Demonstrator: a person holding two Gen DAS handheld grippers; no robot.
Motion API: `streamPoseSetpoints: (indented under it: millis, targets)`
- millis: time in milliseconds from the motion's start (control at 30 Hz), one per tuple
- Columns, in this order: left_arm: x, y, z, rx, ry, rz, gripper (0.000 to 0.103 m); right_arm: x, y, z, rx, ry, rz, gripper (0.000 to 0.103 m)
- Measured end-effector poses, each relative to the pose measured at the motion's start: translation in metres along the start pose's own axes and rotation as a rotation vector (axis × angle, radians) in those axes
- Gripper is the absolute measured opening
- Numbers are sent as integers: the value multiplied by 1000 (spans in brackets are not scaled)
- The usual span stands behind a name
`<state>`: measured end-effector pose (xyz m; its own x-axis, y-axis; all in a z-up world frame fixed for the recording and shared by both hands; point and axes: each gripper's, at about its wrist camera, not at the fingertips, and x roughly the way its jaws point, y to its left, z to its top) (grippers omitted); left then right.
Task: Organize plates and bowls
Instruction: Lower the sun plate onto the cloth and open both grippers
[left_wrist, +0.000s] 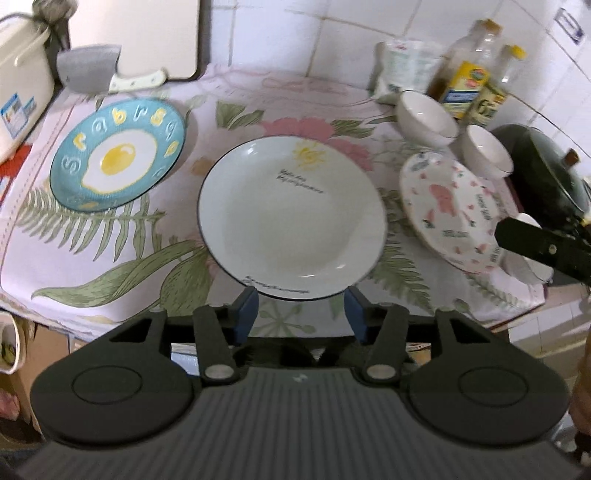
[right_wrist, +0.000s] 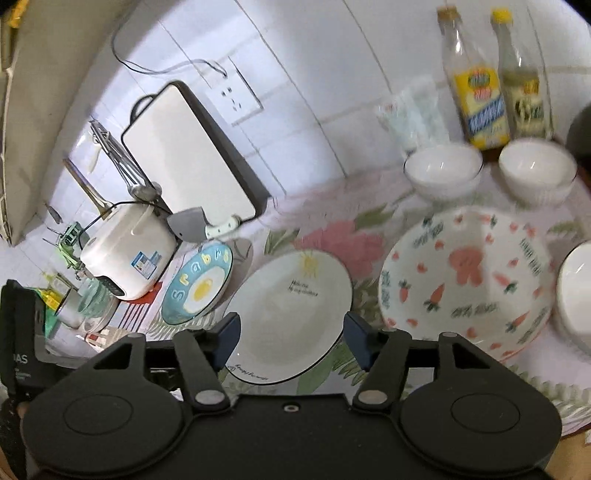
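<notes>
A white plate with a dark rim lies in the middle of the floral cloth; it also shows in the right wrist view. A blue fried-egg plate lies to its left. A carrot-patterned deep plate lies to its right. Two white bowls stand behind it, also in the right wrist view. A third white bowl sits at the right edge. My left gripper is open just before the white plate's near rim. My right gripper is open above that plate's near side.
A white rice cooker, a cleaver and a leaning white board stand at the back left. Two bottles and a plastic bag stand at the back right. A dark wok sits far right. The table's front edge is near.
</notes>
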<state>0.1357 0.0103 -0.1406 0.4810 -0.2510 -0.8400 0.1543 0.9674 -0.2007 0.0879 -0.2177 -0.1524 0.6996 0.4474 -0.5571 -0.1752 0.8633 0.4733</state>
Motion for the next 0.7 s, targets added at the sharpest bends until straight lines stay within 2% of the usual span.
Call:
streamPoseSetpoints:
  millis: [200,267,467,567,700]
  targets:
    - [-23,-31,0,46,-33,-18,54,-43,-1,-7,-56,-100,-103,67]
    - [-26,-39,-2,33,-43,7,57,-57,-4,-10,-54,-118,-108,67]
    - [-26,-69,-9,72,-45,8,59,-93,-13,-20,-75,-166,-131,67]
    - [-28,-84,-10,82,-62,-10,70,-109,-15,-24,-105,-190,-148,67]
    - [-28,-104,-10,102,-77,-33,74,-126,-25,-33,-118,-220,-184,67]
